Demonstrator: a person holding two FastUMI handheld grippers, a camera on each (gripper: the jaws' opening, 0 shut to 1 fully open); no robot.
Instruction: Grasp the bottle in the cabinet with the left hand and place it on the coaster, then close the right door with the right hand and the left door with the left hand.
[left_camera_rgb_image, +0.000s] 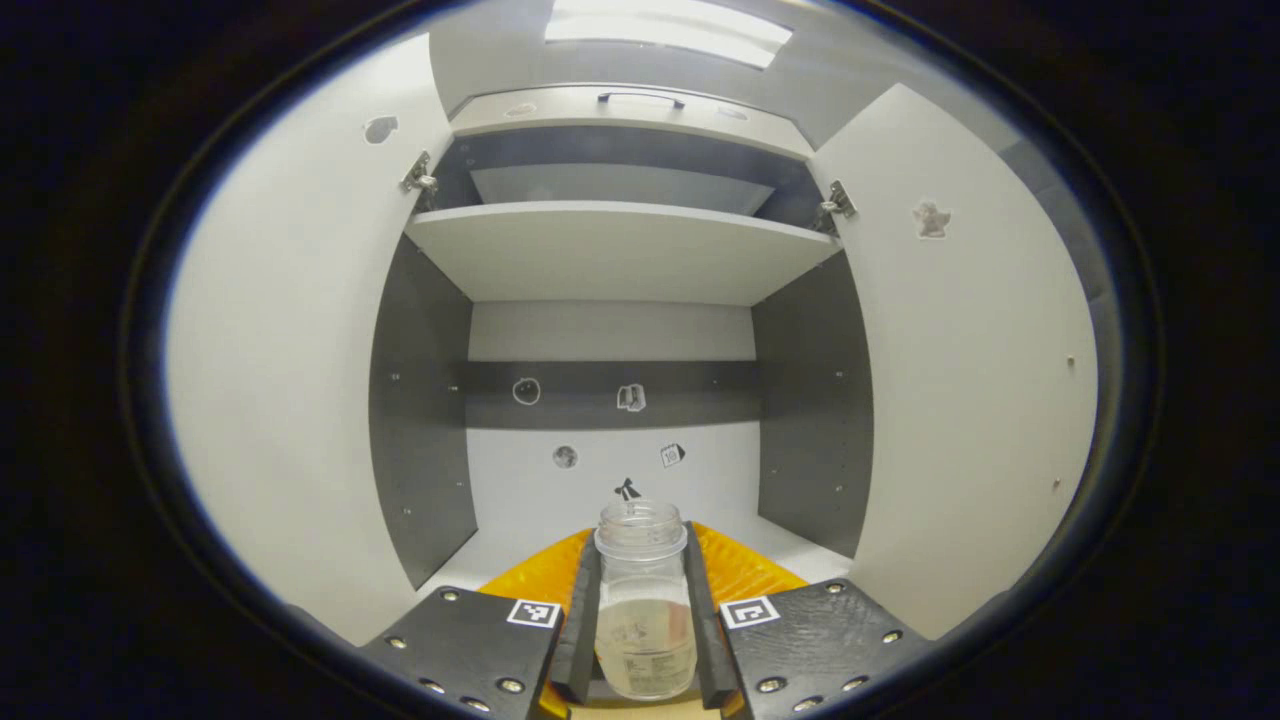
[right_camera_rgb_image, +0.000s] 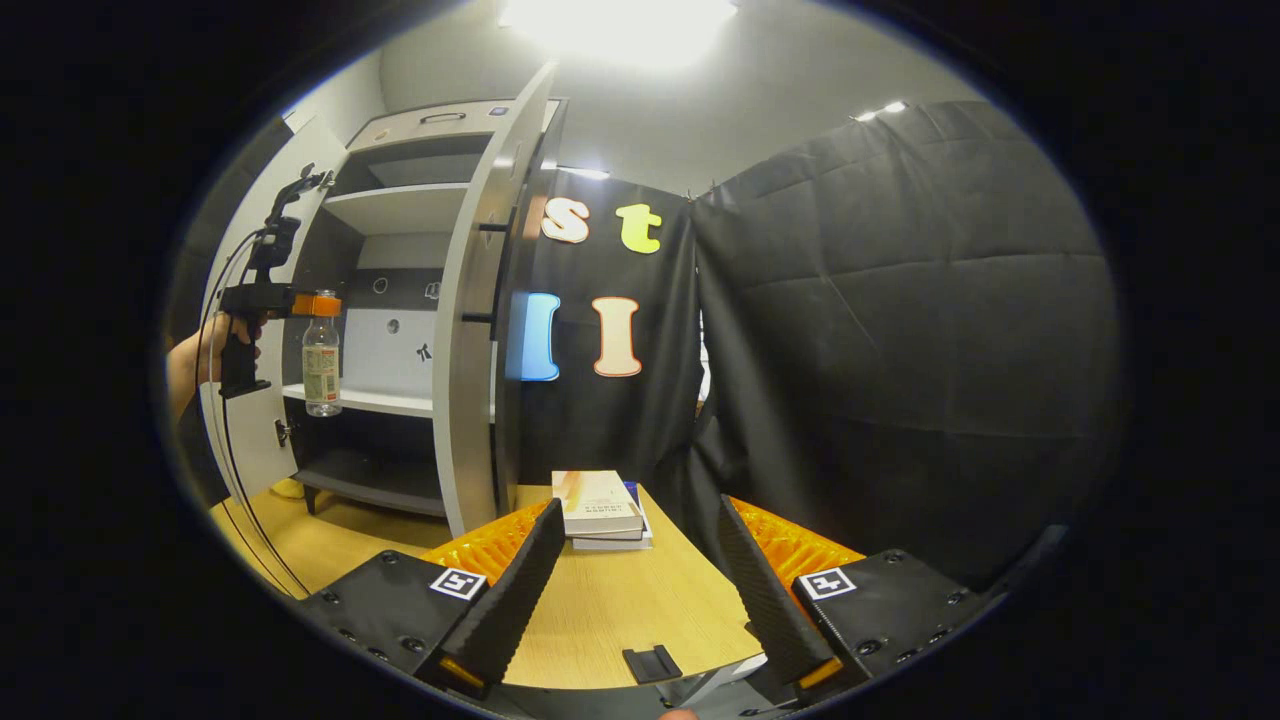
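A clear bottle with pale liquid and a label stands upright between my left gripper's fingers, which are shut on its sides. Beyond it is the open cabinet's lower shelf. In the right gripper view a hand holds that left gripper by the bottle's neck, at the front edge of the middle shelf. Whether the bottle rests on the shelf I cannot tell. My right gripper is open over the wooden table, with nothing between its fingers.
Both cabinet doors stand open: the left door and the right door, also seen edge-on as the right door. Two stacked books lie on the table beside the cabinet. A small black piece sits near the table's front edge.
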